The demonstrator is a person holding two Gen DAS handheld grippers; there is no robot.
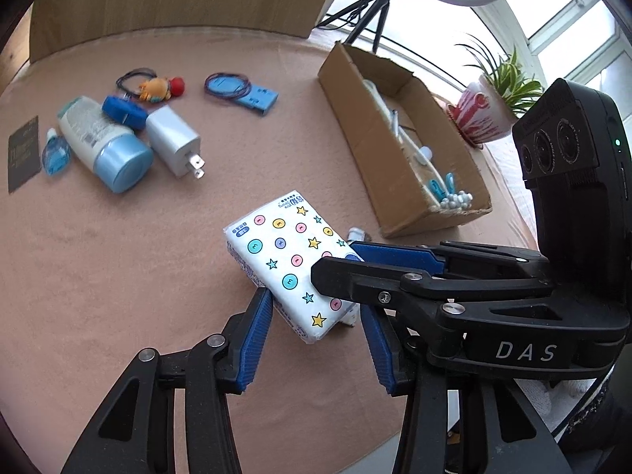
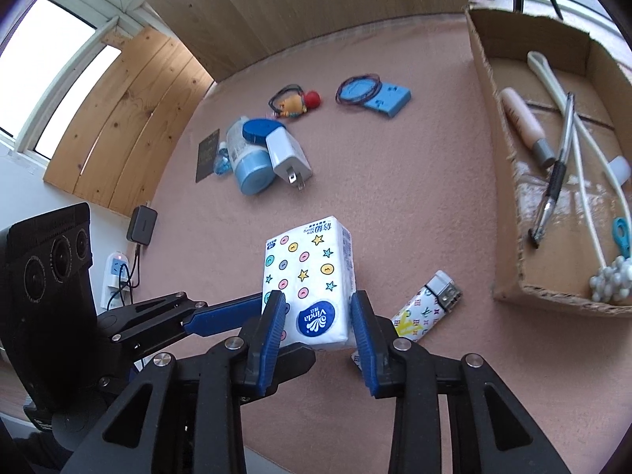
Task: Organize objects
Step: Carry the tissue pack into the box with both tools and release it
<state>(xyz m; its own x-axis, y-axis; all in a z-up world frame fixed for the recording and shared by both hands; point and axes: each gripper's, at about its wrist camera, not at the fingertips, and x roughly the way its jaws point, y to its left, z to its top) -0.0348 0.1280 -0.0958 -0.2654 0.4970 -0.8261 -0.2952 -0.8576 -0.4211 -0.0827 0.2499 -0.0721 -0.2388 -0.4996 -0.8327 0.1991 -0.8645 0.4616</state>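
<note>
Tissues clamped in right claw for boxing; box at 2 o'clock. Left claw apart around pack, steadying.

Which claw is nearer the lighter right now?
Right. The right claw sits just left of the lighter; the left claw reaches in from beyond the tissue pack, farther away.

- Bare pink cloth between tissue pack and cardboard box; passable.
- Lighter flat just right of pack, partly blocking low route to box.
- Cluster far left: bottle, charger, well apart from pack.
- Box floor near end bare; pen, cotton swabs beside.
- Left gripper and right gripper crowd the pack.
</note>
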